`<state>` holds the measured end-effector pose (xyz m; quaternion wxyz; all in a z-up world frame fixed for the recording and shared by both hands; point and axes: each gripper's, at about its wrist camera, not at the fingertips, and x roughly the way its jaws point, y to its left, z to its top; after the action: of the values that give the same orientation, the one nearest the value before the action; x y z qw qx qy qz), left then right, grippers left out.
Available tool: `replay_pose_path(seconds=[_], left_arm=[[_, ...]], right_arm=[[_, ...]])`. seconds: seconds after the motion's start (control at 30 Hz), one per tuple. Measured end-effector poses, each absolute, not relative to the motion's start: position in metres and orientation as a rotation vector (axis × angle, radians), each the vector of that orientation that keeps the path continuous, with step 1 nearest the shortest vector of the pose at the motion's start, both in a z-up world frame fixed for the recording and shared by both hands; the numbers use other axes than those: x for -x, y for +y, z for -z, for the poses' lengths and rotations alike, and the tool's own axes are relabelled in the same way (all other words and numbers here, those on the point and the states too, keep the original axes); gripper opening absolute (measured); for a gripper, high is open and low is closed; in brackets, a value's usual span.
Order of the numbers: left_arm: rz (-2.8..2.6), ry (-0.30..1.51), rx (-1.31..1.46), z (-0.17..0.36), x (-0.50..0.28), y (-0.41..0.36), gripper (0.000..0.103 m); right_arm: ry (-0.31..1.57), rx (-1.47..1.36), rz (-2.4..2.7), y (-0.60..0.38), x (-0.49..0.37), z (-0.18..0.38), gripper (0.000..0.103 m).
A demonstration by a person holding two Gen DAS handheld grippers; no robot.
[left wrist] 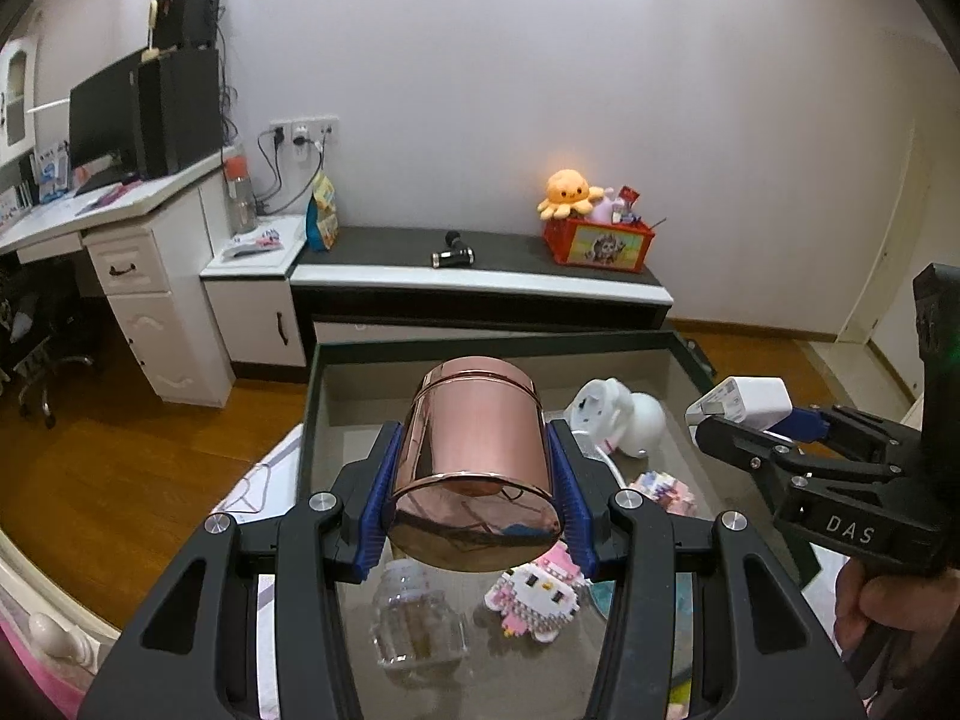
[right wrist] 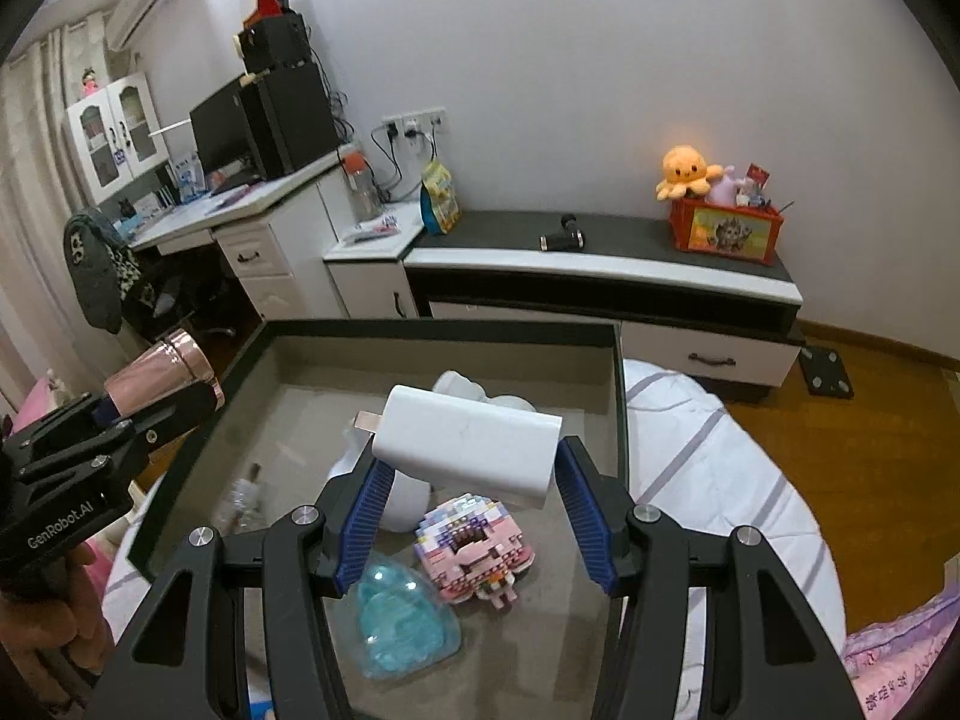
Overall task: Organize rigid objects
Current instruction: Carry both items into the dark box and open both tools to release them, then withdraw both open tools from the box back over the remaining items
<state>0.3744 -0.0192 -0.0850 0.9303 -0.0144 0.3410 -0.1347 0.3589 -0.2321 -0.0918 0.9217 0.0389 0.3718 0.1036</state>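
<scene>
My left gripper [left wrist: 477, 468] is shut on a rose-gold metal tin [left wrist: 477, 462] and holds it above the dark-rimmed tray [left wrist: 480, 343]. It also shows at the left of the right wrist view [right wrist: 162, 387]. My right gripper [right wrist: 468, 474] is shut on a white charger block [right wrist: 471, 444] above the same tray [right wrist: 444, 327]; the charger [left wrist: 744, 399] also shows at the right of the left wrist view. In the tray lie a white figurine [left wrist: 618, 417], a pink brick-built toy [right wrist: 474, 546], a clear glass jar [left wrist: 417, 621], another brick figure [left wrist: 537, 594] and a teal plastic shell [right wrist: 402, 624].
The tray rests on a bed with a striped white cover [right wrist: 714, 468]. Behind it stand a low black-and-white cabinet [right wrist: 600, 276] with a red toy box [right wrist: 726, 231] and a desk [right wrist: 240, 204] with a monitor. Wooden floor [left wrist: 120, 450] lies to the left.
</scene>
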Motion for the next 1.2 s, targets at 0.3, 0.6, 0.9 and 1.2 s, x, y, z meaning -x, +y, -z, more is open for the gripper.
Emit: replay_pose_path(seconds=[0.3, 0.6, 0.9, 1.2], left_arm=[[0.246, 0.752, 0.012, 0.101, -0.386, -0.020, 0.054], [0.178, 0.673, 0.024, 0.076, -0.347, -0.005, 0.101], [0.168, 0.627, 0.044, 0.051, -0.287, 0.007, 0.103], [0.155, 0.605, 0.058, 0.039, -0.230, 0.013, 0.103]], right_arm=[[0.803, -0.087, -0.193, -0.235, -0.370, 0.106, 0.071], [0.775, -0.095, -0.126, -0.243, -0.343, 0.087, 0.090], [0.738, -0.131, -0.132, -0.245, -0.294, 0.068, 0.090], [0.685, -0.148, -0.151, -0.242, -0.229, 0.052, 0.090]])
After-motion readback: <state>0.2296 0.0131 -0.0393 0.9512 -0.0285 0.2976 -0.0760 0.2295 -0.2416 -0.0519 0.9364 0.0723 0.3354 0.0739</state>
